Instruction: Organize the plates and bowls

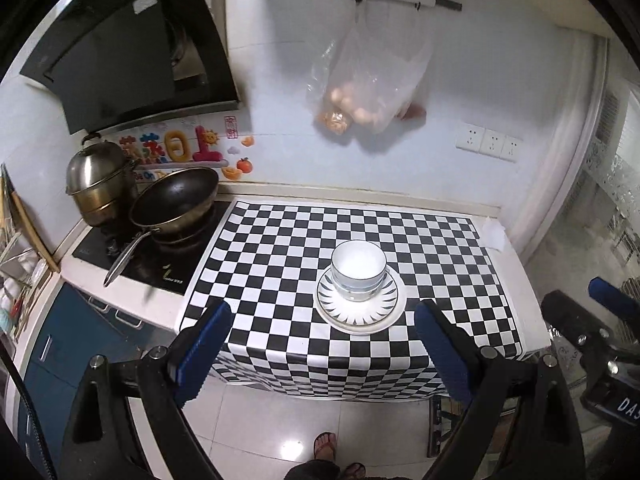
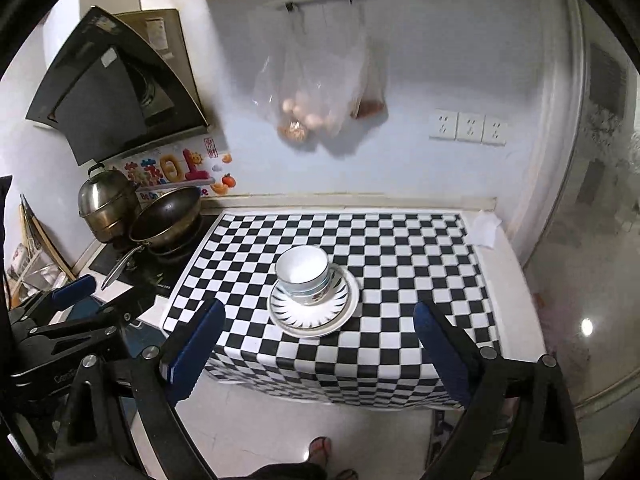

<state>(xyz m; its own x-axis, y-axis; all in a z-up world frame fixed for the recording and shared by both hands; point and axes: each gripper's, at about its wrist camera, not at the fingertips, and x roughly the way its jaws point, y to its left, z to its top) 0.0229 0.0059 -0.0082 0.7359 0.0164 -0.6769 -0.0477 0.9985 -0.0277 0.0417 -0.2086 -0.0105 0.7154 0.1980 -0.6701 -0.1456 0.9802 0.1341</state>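
I have two tools up: my left tool (image 1: 324, 350) has its blue pads spread wide with nothing between them, and my right tool (image 2: 318, 354) is likewise released, its jaws gaping and holding nothing. Both hang off the front edge of the bench (image 1: 516, 276), clear of the dishes. Ahead of them sits one stack: white bowls (image 1: 359, 268) nested on white plates (image 1: 357, 305). I count at least two bowls by their rims from the right wrist view, and at least two plates, the upper one ringed with dark pointed marks; the exact count is hard to make out. The stack stands near the middle of the checkered cloth (image 1: 420, 232). Further left are one dark pan (image 1: 174, 196) and one steel pot (image 1: 98, 184) on the stove. Two clear bags (image 2: 316, 88) hang on the wall; their contents are blurred. Three wall sockets (image 2: 468, 127) show at right. My sandalled feet (image 1: 325, 446) are partly cut off below.
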